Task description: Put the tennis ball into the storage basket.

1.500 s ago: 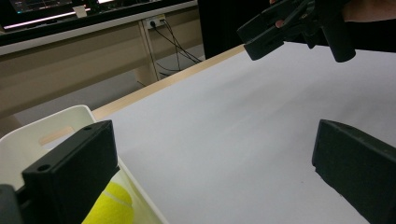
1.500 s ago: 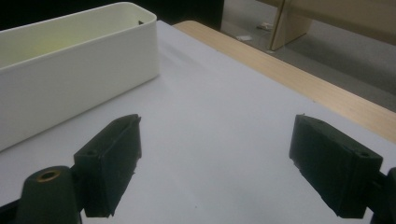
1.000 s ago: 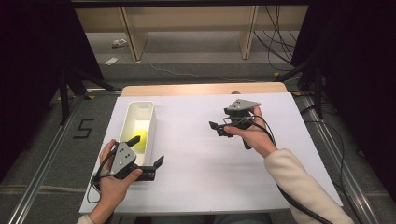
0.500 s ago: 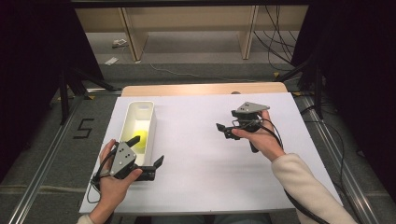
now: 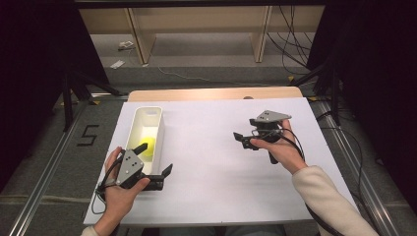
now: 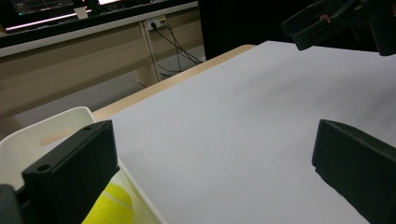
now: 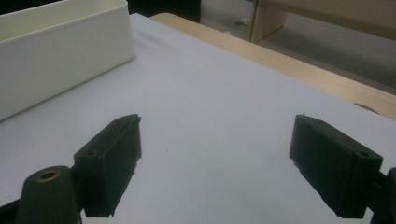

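tennis ball [image 5: 148, 144], yellow-green, lies inside the long white bin [image 5: 150, 114] at the left of the white tabletop [image 5: 206, 172]. left gripper [image 5: 156, 163] sits at the bin's near end with jaws spread wide, one jaw over the bin above the ball, the other over bare tabletop. right gripper [image 5: 242, 139] is held well apart toward the right, jaws spread with nothing between them, pointing toward the bin.
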